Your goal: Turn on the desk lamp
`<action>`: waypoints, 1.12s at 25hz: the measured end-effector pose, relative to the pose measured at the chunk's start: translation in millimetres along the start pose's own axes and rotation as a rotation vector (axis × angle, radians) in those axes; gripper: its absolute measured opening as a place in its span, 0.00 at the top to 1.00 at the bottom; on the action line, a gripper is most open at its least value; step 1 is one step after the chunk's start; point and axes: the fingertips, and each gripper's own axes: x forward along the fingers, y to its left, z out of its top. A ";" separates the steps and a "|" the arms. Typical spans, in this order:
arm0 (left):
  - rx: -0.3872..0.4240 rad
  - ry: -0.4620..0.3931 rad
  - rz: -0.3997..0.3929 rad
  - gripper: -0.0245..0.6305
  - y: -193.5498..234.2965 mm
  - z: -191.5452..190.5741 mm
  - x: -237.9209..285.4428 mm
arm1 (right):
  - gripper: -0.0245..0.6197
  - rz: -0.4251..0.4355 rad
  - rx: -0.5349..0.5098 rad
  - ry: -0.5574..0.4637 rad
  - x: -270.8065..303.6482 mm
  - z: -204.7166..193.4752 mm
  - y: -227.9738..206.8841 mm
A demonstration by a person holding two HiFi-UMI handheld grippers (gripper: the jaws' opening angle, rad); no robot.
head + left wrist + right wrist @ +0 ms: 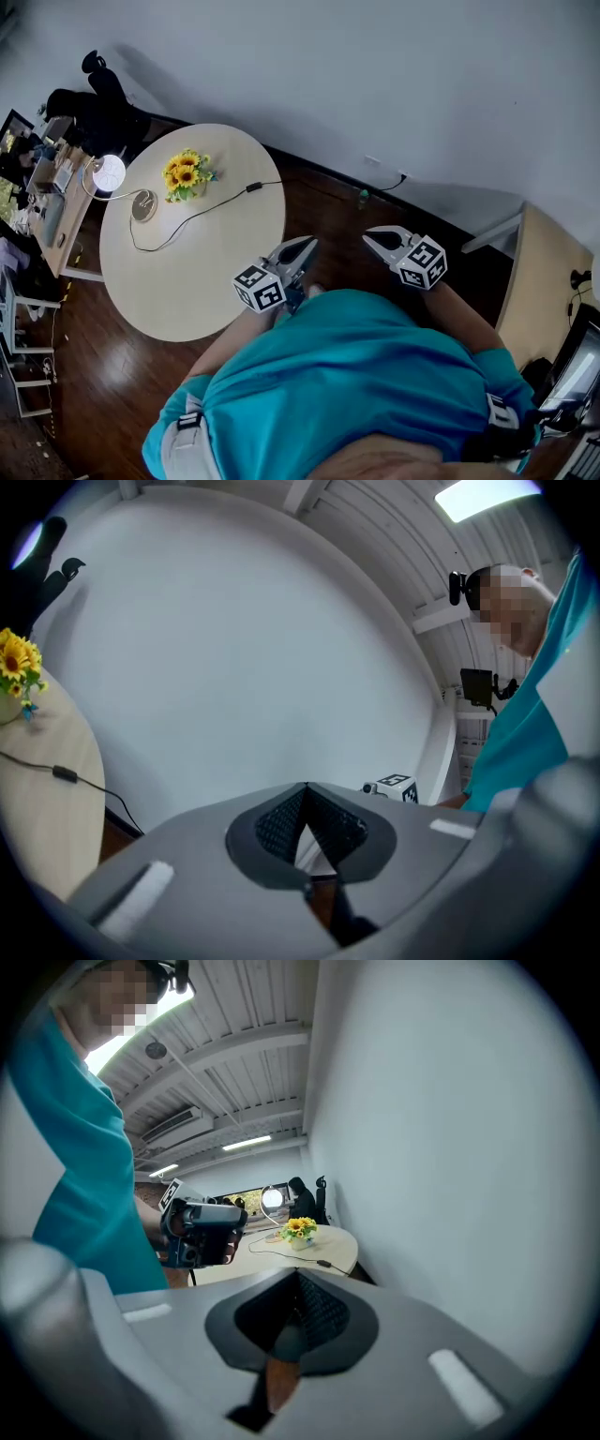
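The desk lamp stands at the far left rim of the round pale table; its ring-shaped head looks bright white above a round base. In the right gripper view the lamp glows far off. A black cable with an inline switch runs across the table from the base. My left gripper is shut and empty, held off the table's near right edge. My right gripper is also shut and empty, further right over the floor. Both point at the white wall, well away from the lamp.
A pot of sunflowers stands beside the lamp. A cluttered desk and a black chair lie beyond the table at the left. A wooden desk is at the right. A small green bottle stands on the dark floor by the wall.
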 end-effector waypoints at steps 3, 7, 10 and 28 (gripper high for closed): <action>-0.041 0.034 0.005 0.93 -52.5 -22.8 -1.1 | 0.96 -0.010 0.027 -0.014 -46.0 -6.6 29.3; -0.019 0.084 0.015 0.93 -97.1 -34.0 -24.1 | 0.96 -0.020 0.062 -0.015 -78.5 -19.8 71.5; 0.007 0.067 -0.002 0.93 -108.8 -30.2 -47.2 | 0.96 -0.040 0.059 -0.027 -79.0 -22.6 96.6; 0.045 0.139 -0.232 0.93 -85.9 -21.1 -370.0 | 0.96 -0.232 0.073 -0.066 89.0 -33.7 368.3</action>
